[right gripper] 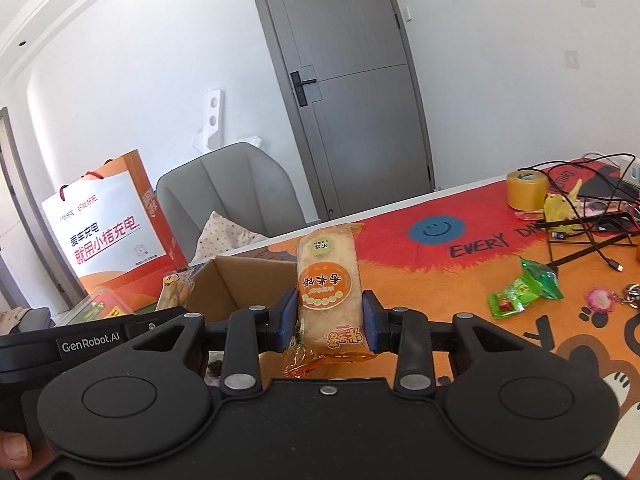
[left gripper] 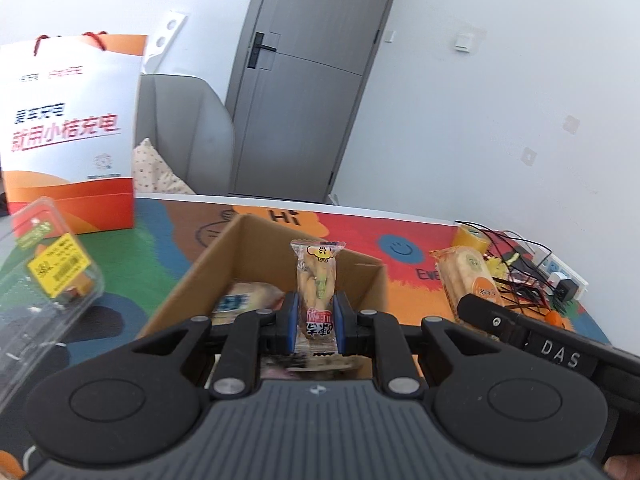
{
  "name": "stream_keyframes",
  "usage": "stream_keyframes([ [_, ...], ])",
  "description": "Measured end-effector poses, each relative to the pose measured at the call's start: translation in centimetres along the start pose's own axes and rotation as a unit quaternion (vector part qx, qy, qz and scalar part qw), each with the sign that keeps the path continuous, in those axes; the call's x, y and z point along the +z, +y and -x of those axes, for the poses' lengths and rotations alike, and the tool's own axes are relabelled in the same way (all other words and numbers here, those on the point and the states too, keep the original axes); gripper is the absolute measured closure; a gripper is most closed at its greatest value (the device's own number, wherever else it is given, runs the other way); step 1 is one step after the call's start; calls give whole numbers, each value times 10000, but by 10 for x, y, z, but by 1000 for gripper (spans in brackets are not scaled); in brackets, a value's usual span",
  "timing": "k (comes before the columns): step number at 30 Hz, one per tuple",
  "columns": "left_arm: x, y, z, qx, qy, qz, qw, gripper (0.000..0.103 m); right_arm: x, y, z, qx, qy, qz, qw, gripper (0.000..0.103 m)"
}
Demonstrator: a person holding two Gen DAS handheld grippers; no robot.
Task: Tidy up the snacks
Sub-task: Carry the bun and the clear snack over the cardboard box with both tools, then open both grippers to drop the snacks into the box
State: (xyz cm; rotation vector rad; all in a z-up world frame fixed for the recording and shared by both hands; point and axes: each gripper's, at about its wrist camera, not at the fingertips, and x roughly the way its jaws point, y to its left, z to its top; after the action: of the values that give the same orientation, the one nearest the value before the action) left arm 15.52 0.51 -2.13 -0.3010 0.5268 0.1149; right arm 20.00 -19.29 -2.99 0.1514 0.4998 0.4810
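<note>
Left gripper (left gripper: 316, 316) clamped on upright snack pack (left gripper: 319, 280) directly over open box (left gripper: 224, 248), right gripper (right gripper: 330, 322) pinching upright rice cracker (right gripper: 328, 280) just right of it, left nearer.

- "DAS" stands in white letters on the black body of the right hand-held gripper (left gripper: 500, 322), seen to the right of the left one.
- "GenRobot.AI" stands on the left hand-held gripper (right gripper: 160, 312), seen to the left of the right one.
- "Hi" and "EVERY DA…" are printed on the colourful mat (right gripper: 460, 264) covering the bench, ahead of the grippers.
- "香米饼" reads upside down on the orange rice cracker packet (right gripper: 329, 292) between the right gripper's pads.
- "就用小桔充电" stands in red on the white-and-orange paper bag (left gripper: 68, 128), ahead to the left.
</note>
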Motion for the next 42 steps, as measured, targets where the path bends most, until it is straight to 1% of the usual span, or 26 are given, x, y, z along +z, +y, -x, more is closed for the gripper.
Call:
stream_keyframes([
  [8,-5,23,7,101,82,97,9999,86,-1,33,-3,184,41,209,9996,68],
  [11,-7,30,5,151,220,143,9995,85,-3,43,-6,235,88,290,9993,68],
  [14,-7,38,5,235,324,205,9990,80,-4,52,-9,269,133,358,9989,68],
  [16,-6,42,8,249,314,263,9989,70,-4,57,-10,289,161,404,9986,68],
  [18,-5,46,12,267,248,318,9988,67,-5,61,-11,300,180,428,9985,68],
  [23,-2,52,18,265,205,393,9987,62,-7,67,-14,366,241,470,9979,68],
  [25,-2,54,20,264,167,402,9987,58,-7,70,-15,405,272,483,9976,68],
  [29,0,58,26,279,95,453,9985,55,-8,77,-17,512,315,487,9970,68],
  [33,2,64,31,341,36,507,9981,54,-11,84,-21,763,434,417,9953,68],
  [38,3,73,35,420,-16,600,9973,50,-14,93,-27,901,511,399,9938,68],
  [40,3,76,36,474,-20,622,9969,50,-15,94,-31,997,560,363,9928,67],
  [42,3,79,36,479,-15,679,9965,48,-16,93,-32,1036,617,309,9922,63],
])
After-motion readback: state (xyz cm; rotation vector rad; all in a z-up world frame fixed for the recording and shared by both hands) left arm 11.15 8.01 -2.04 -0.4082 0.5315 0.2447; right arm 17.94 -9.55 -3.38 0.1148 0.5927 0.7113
